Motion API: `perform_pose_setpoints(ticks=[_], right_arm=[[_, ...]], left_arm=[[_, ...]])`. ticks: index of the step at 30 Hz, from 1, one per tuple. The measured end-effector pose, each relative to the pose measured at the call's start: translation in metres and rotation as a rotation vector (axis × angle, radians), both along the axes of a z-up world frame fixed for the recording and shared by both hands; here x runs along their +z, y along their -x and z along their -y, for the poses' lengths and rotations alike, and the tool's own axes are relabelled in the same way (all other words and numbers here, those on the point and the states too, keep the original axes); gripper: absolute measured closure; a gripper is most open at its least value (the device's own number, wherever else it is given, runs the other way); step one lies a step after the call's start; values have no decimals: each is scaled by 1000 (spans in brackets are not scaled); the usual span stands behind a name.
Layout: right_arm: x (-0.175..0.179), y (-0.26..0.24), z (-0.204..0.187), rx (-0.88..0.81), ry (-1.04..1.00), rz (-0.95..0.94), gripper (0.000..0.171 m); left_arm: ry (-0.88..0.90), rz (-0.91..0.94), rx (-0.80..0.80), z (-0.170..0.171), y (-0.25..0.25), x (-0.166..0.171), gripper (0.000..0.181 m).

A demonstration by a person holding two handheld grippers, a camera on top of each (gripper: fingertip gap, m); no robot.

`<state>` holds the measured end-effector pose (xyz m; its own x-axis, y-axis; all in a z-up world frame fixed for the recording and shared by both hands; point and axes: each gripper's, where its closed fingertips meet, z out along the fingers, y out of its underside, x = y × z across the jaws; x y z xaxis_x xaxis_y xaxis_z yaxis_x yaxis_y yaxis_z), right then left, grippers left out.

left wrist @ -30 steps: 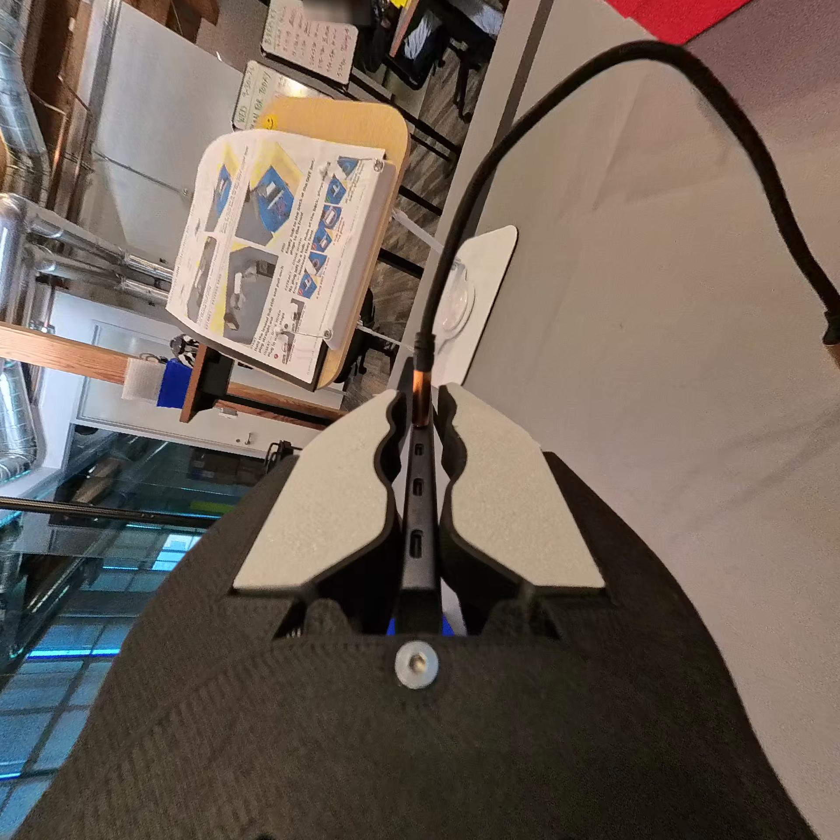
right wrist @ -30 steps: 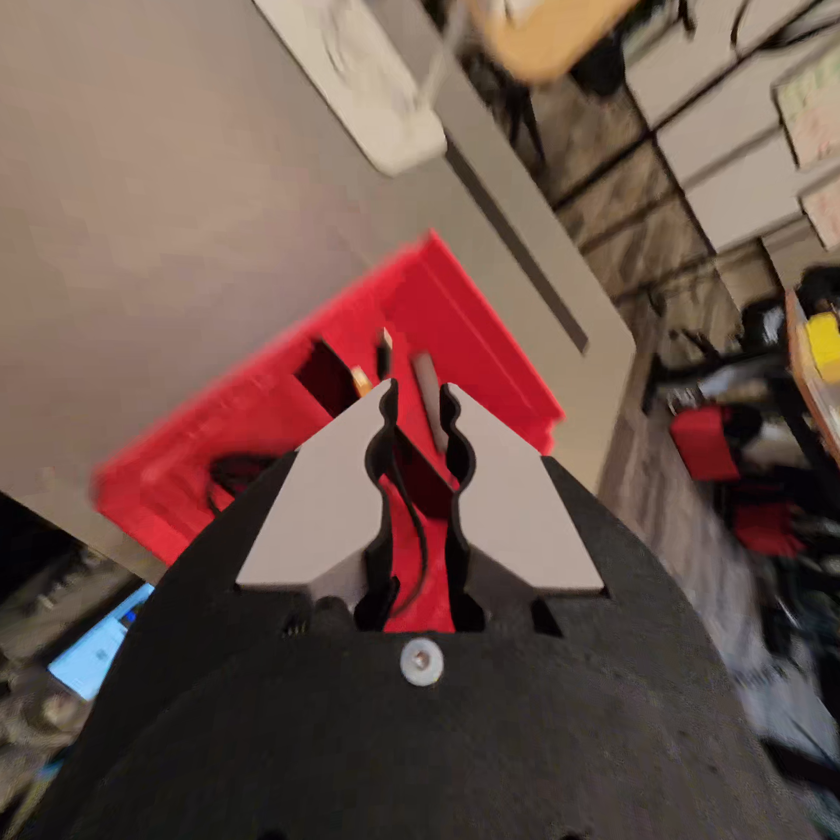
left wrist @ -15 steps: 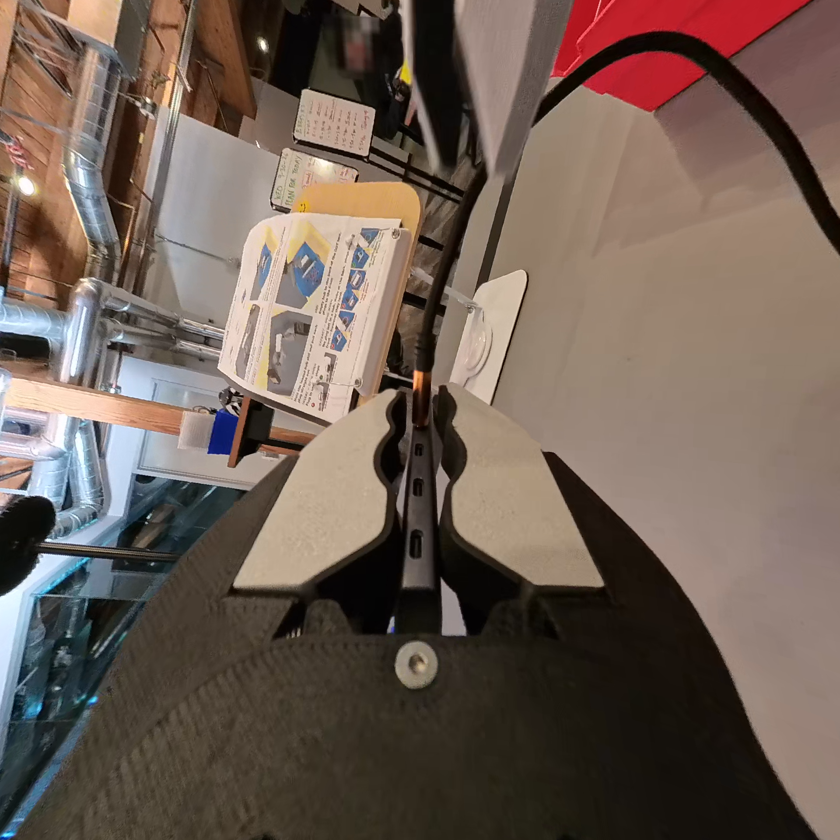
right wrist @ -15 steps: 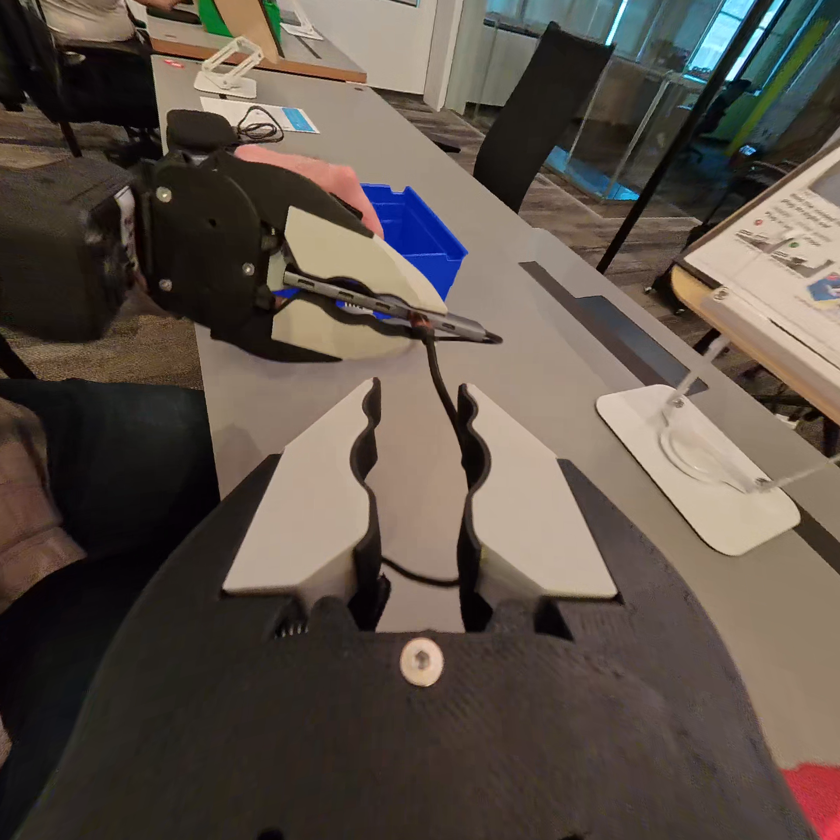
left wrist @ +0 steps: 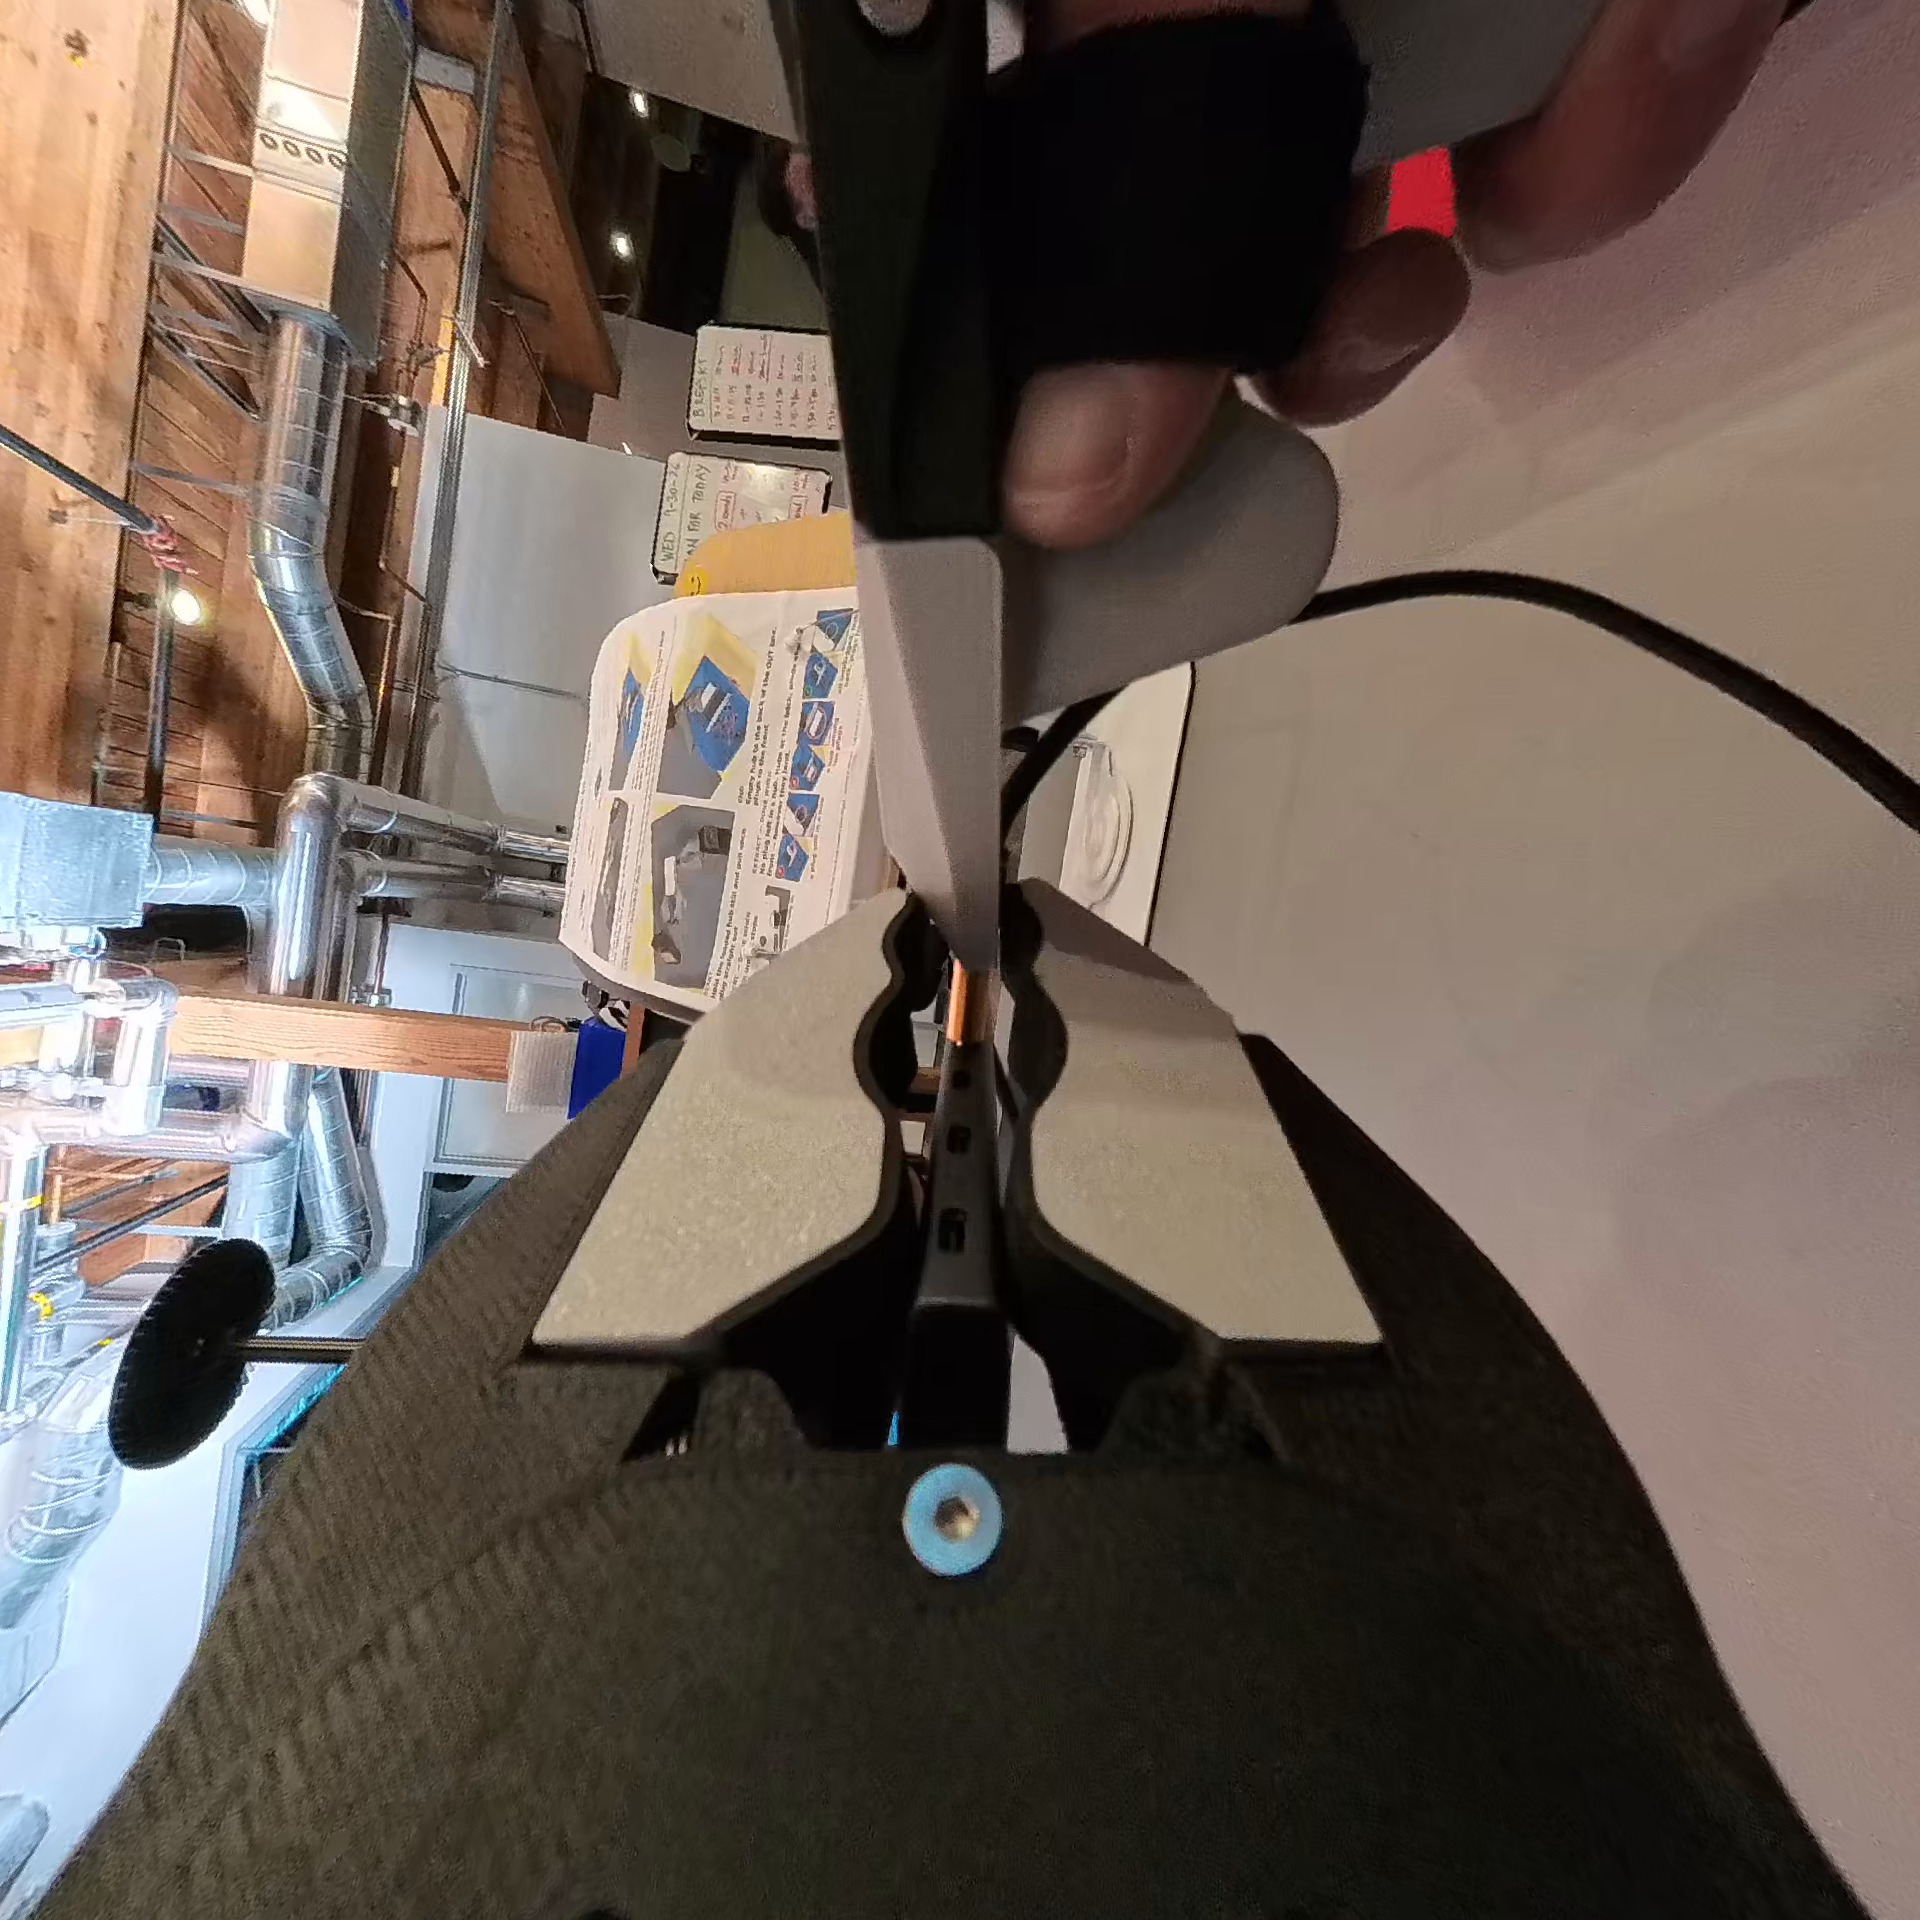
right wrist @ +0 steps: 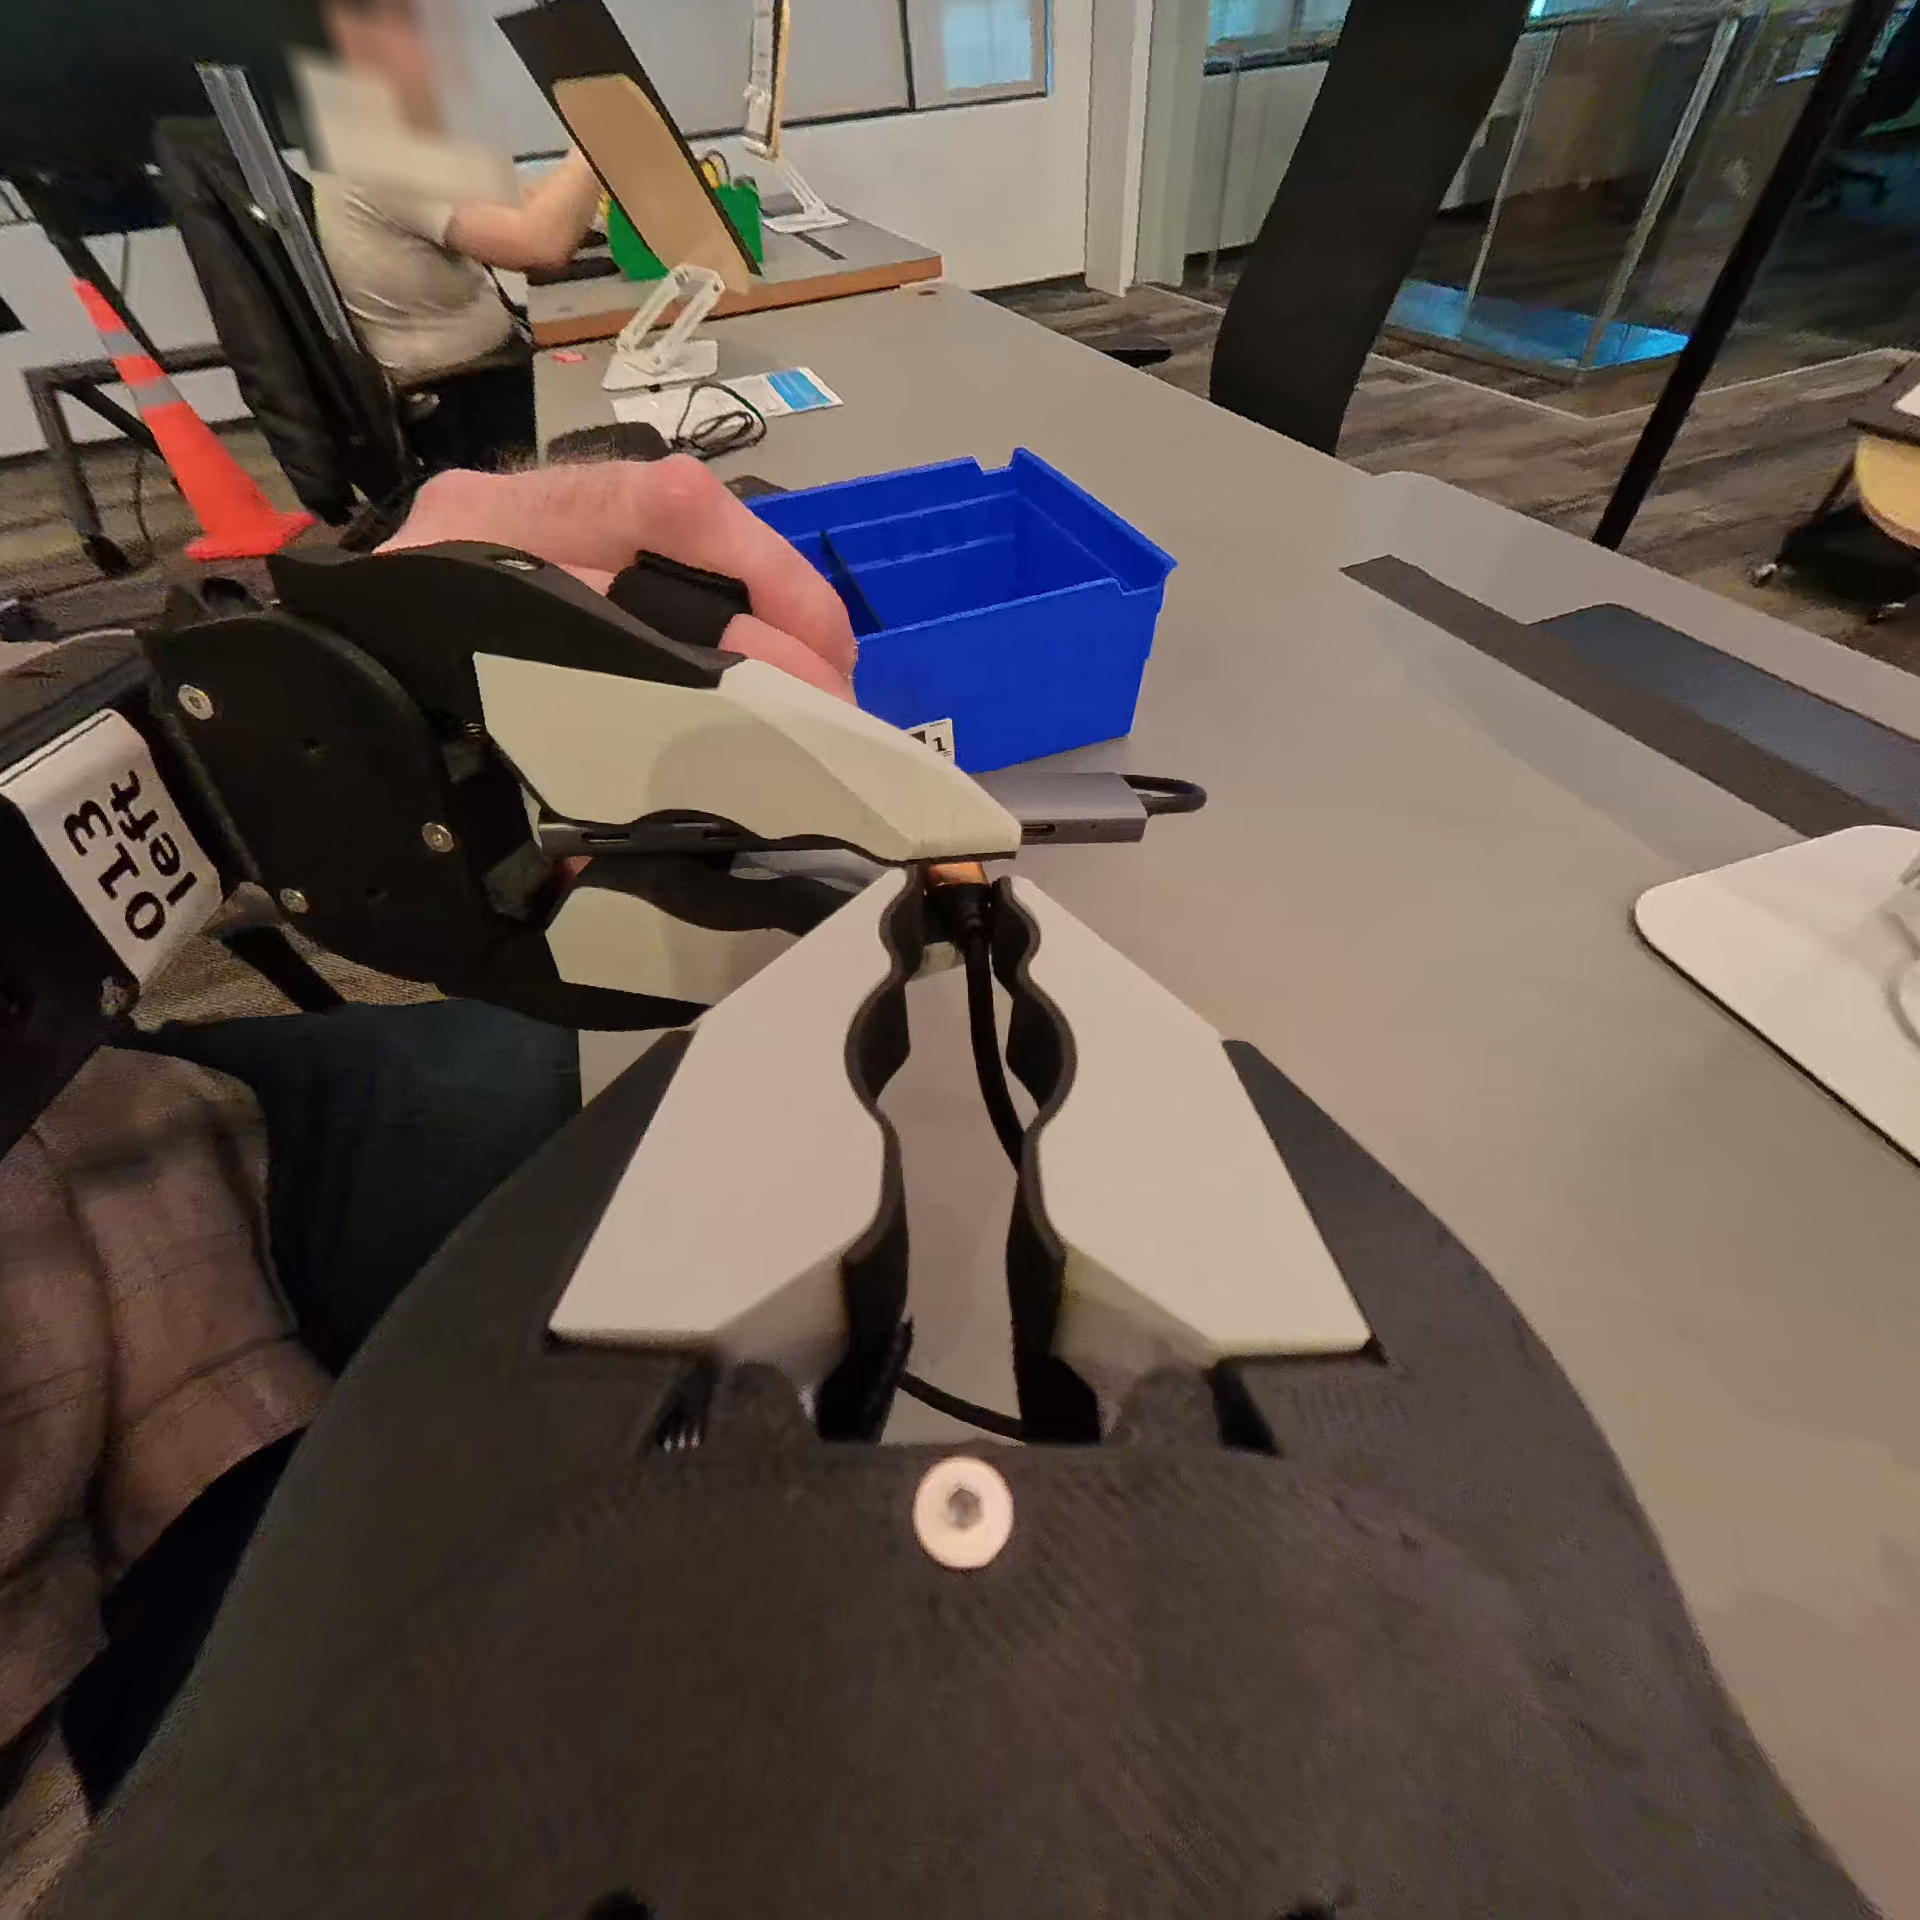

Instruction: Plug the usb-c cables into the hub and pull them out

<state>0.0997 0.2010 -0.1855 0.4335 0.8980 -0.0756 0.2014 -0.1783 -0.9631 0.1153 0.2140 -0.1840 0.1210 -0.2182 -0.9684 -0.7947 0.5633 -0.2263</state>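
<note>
My left gripper point(left wrist: 961, 935) is shut on a slim dark grey hub point(left wrist: 958, 1143) and holds it edge-on above the grey table point(left wrist: 1558, 1039). A copper-coloured usb-c plug point(left wrist: 971, 1003) sits in the hub's port nearest the fingertips, and its black cable point(left wrist: 1558, 644) arcs off to the right. In the right wrist view my right gripper point(right wrist: 953, 888) is shut on that plug point(right wrist: 948, 873), with the cable point(right wrist: 987, 1039) running back between its fingers. The left gripper point(right wrist: 966, 847) shows there holding the hub point(right wrist: 1081, 810) level. One right finger point(left wrist: 935, 748) reaches down from above.
A blue bin point(right wrist: 997, 613) stands on the table behind the hub. A white stand base point(right wrist: 1787, 935) lies to the right, and a board with an instruction sheet point(left wrist: 717, 790) stands beyond the table edge. A red bin point(left wrist: 1418, 187) is partly hidden. A person point(right wrist: 416, 239) sits at a far desk. My two grippers' fingertips are within a few centimetres of each other.
My right gripper swung from over the red bin to the hub, moved in along the cable and closed on the plug. My left gripper has kept hold of the hub.
</note>
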Motion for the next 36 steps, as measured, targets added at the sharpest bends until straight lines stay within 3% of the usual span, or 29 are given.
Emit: perform_pose_setpoints(ticks=[8, 13, 17, 29, 36], right_arm=[[3, -6, -3, -43, -33, -36, 162], [9, -9, -2, -61, -41, -50, 162], [10, -9, 1, -67, -39, -38, 162], [19, -15, 1, -104, -21, -80, 162], [13, -2, 15, 18, 37, -84, 162]], left_arm=[[16, 29, 17, -6, -1, 5, 166], [69, 31, 33, -14, 7, -4, 135], [49, 31, 50, -20, 14, -2, 125], [72, 90, 32, -32, 28, 2, 114], [53, 126, -55, -23, 17, 8, 129]])
